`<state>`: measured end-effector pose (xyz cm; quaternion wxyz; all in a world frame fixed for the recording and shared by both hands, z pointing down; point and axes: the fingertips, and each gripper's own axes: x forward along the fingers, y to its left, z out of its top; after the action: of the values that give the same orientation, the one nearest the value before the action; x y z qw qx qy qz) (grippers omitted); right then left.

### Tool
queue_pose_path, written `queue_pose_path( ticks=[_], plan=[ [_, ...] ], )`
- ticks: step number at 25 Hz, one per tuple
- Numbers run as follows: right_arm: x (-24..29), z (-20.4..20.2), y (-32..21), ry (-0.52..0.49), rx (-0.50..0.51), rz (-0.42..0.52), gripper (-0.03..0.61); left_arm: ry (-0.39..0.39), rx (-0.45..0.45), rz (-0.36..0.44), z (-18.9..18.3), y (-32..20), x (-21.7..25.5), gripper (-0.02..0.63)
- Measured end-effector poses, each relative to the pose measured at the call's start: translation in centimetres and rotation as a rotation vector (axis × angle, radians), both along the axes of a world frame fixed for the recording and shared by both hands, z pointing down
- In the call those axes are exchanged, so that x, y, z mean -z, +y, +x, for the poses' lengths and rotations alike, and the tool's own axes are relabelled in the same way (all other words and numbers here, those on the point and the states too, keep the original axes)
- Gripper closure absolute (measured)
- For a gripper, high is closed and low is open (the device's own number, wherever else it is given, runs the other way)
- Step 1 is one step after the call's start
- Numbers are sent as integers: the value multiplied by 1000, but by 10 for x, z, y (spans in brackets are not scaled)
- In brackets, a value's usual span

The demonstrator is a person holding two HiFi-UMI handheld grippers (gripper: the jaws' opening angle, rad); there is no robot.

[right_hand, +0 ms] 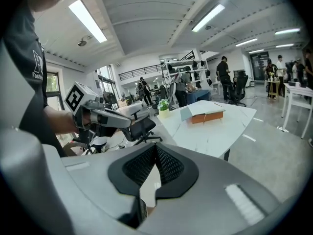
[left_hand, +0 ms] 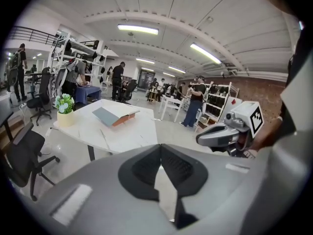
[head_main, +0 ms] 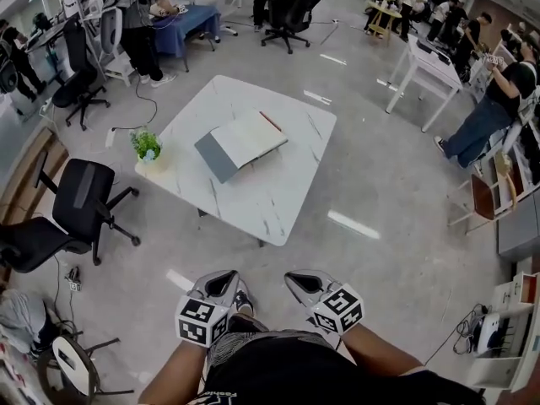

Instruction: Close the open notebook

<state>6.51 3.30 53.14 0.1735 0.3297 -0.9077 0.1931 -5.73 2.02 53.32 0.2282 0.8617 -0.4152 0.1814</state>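
Two grippers: the left gripper [head_main: 218,287] and the right gripper [head_main: 305,287] are held side by side close to the person's body, above the floor [head_main: 396,192], both aimed toward the table [head_main: 270,201].
Left fingers: the tips are pressed together with nothing between them.
Right fingers: also closed on nothing, with the tips touching.
Notebook: the notebook [head_main: 245,140] lies open on the white table, well apart from both grippers and touched by neither.
Relative to the fingers: it lies ahead of both pairs of tips, beyond a stretch of floor and the table's near edge. In the left gripper view it sits left of the tips; in the right gripper view it sits right of them.
Long axis: in the head view the spread runs from near-left to far-right, slanted across the tabletop.
Ends: the grey cover is at the near-left end, pointing toward the plant [head_main: 146,144]. White pages fill the middle, and a thin reddish edge marks the far-right end.
Cover: in the gripper views the grey cover slopes upward over an orange-brown side.
Plant: it is small and potted, at the table's left corner, near the notebook but apart from it.
Chair: a black office chair [head_main: 80,194] stands on the floor left of the table.
People: several people [head_main: 494,108] stand or sit around the room's far edges.
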Motion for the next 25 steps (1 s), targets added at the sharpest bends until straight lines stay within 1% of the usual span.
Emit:
queue_pose_path(
  ticks=[3,7,15,20,25],
  plan=[
    [9,-13,-32,-1,-2,10,578,0,-24,0,-4,-31,3,555],
    [12,-21,-69,15,-22,13,578,1,-62,5,-7,-70,8,555],
    [12,-37,-139,34,-77,19,578,5,-110,32,-30,-145,16,555],
    [11,-51,-176,36,-106,25,578,12,-125,47,-46,-182,18,555],
    [11,-68,-201,37,-109,25,578,30,-135,47,-56,-204,17,555]
  ],
)
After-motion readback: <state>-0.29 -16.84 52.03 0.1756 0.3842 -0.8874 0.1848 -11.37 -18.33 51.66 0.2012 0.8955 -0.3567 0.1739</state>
